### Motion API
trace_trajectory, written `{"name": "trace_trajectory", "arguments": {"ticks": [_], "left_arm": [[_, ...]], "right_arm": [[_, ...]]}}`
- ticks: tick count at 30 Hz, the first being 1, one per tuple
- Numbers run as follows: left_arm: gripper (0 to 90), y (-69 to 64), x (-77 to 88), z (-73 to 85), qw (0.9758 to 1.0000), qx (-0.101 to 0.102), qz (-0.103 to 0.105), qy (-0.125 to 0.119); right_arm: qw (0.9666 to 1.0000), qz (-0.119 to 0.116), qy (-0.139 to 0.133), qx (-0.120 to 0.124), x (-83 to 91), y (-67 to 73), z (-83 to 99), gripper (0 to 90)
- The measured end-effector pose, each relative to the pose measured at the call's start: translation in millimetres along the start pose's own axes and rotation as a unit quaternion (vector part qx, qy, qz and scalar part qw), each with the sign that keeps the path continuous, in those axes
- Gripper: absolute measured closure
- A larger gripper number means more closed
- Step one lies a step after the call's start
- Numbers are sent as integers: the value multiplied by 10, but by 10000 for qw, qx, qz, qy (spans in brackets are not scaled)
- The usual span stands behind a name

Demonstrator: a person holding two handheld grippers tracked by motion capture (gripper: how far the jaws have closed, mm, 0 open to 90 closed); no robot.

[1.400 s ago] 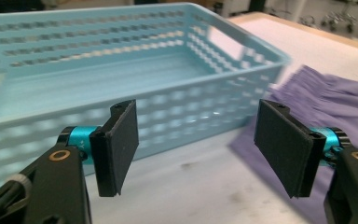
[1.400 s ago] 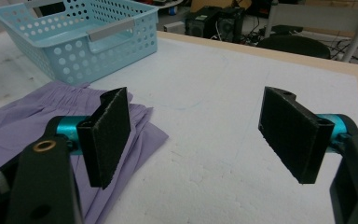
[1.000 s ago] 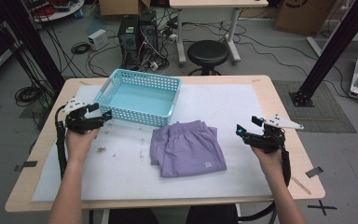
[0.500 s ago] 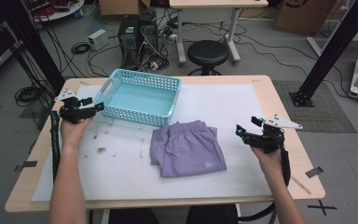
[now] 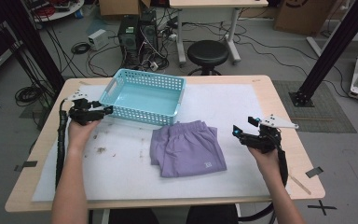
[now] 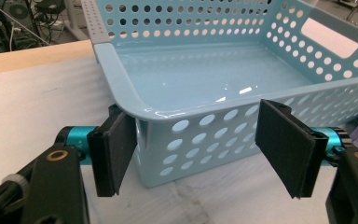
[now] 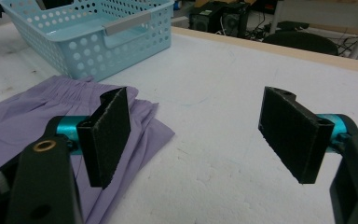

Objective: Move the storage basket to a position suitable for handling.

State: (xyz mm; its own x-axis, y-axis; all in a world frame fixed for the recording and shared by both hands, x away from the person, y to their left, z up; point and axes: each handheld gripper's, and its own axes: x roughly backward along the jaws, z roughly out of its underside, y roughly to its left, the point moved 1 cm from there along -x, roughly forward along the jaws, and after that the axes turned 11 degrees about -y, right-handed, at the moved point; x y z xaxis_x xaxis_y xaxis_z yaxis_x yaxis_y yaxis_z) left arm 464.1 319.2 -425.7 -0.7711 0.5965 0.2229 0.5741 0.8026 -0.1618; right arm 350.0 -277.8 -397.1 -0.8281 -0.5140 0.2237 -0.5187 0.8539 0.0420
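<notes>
High view | left tool (image 5: pixel 103 112) is gaping, jaws straddling the near corner of the blue basket (image 5: pixel 168 82), not yet gripping | folded purple shorts (image 5: pixel 189 148) are lying beside the right tool (image 5: pixel 243 131), jaws apart, untouched | packing looks barely begun

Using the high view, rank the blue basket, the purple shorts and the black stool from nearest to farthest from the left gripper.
1. Blue basket: right beside the left gripper, whose open jaws sit at its near corner.
2. Purple shorts: mid-table, off to the gripper's right and nearer the person.
3. Black stool: on the floor beyond the table's far edge.
</notes>
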Motion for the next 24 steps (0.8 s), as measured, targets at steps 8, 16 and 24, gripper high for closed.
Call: {"name": "trace_trajectory", "arguments": {"ticks": [8,16,24], "left_arm": [[288,-84,-52,-16,9998,187,-46,-66],[287,-93,-62,-1,9999,95,-62,78],[296,-99,-80,8,9998,-102,-74,135]], "right_arm": [[10000,-12,13,5,-52,38,-4,258],[9994,-334,14,-61,-368,281,-71,258],[9972,-728,145,-7,-805,586,-105,260]]}}
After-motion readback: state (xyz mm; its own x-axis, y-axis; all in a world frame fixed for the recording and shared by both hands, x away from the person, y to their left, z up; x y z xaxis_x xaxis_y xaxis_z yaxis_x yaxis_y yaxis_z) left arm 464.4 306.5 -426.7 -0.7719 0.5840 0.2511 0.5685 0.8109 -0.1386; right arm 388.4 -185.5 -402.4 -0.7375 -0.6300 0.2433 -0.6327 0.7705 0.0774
